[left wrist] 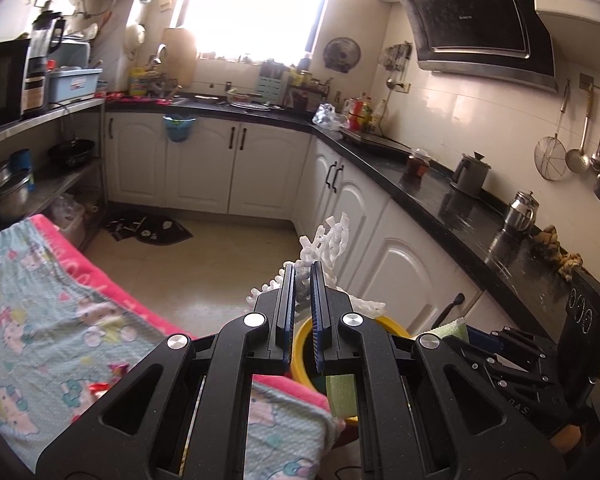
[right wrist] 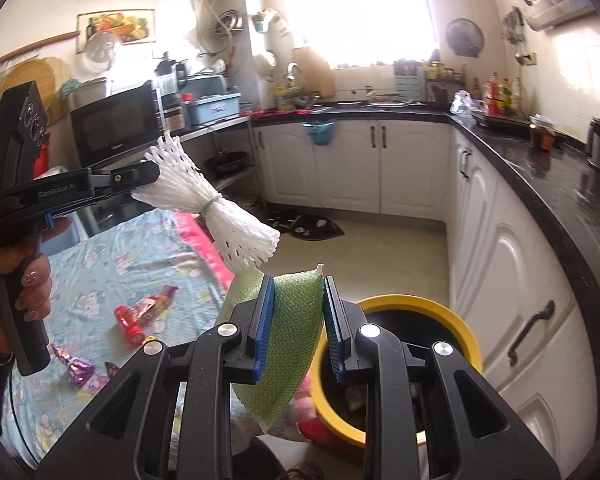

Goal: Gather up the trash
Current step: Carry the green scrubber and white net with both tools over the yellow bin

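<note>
The right gripper [right wrist: 294,308], clamping green foam [right wrist: 296,332], sits nearer the bin [right wrist: 466,334]; the left gripper [left wrist: 303,280], clenching white netting [left wrist: 328,240], hangs beside it.

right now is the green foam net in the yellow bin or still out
Out: the green foam net is clamped in the right gripper, beside the yellow bin, not inside it.

White foam net [right wrist: 204,200] (tied midway) and green foam sheet [right wrist: 292,328], both clamped aloft.

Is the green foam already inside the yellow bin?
No, the green foam sheet is clamped in the right gripper, beside and above the yellow bin.
</note>
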The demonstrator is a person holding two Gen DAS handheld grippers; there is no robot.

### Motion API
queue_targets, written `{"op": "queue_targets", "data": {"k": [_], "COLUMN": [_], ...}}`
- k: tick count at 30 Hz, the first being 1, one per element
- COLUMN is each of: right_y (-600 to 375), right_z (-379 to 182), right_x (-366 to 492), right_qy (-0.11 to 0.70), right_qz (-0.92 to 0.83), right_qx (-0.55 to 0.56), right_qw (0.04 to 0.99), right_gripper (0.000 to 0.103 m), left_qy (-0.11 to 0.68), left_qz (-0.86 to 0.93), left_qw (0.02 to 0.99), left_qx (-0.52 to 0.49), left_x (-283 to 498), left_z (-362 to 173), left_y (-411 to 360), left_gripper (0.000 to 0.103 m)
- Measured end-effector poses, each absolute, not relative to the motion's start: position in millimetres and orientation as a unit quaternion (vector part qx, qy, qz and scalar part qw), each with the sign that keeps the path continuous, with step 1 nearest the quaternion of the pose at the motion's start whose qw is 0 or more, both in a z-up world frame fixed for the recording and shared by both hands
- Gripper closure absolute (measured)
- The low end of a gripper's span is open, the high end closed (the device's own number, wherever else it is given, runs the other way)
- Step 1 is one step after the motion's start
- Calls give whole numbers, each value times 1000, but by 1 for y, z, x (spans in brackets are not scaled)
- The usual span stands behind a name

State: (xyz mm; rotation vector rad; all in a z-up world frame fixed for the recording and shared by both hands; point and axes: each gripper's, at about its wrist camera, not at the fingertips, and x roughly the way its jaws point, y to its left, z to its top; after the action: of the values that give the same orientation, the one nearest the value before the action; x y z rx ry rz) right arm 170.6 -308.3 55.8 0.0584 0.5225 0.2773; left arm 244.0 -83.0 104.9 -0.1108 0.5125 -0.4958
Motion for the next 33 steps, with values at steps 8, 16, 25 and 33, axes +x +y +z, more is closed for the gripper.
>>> {"op": "queue_targets", "data": {"k": [8,16,25,33], "right_y": [-343,-371,-388,-399], "right_z": [48,29,-7,-35], "right_x": [171,175,194,213], "right_qy": [265,286,326,354], "right_qz": [86,38,2,-18], "right_qx": [45,48,53,54], "right_qw": [959,956,944,933], "right_gripper": [80,80,80,79], "left_qy": [257,278,317,350], "left_qz": [-266,-285,-300,-301], "left_qw": [928,917,900,887], "left_qx": [-40,-17,2,12], "left_x": [258,274,293,310], "left_z": [98,77,43,14], "left_y": [-127,-172,-206,-227], "left_gripper": [99,99,99,98]}}
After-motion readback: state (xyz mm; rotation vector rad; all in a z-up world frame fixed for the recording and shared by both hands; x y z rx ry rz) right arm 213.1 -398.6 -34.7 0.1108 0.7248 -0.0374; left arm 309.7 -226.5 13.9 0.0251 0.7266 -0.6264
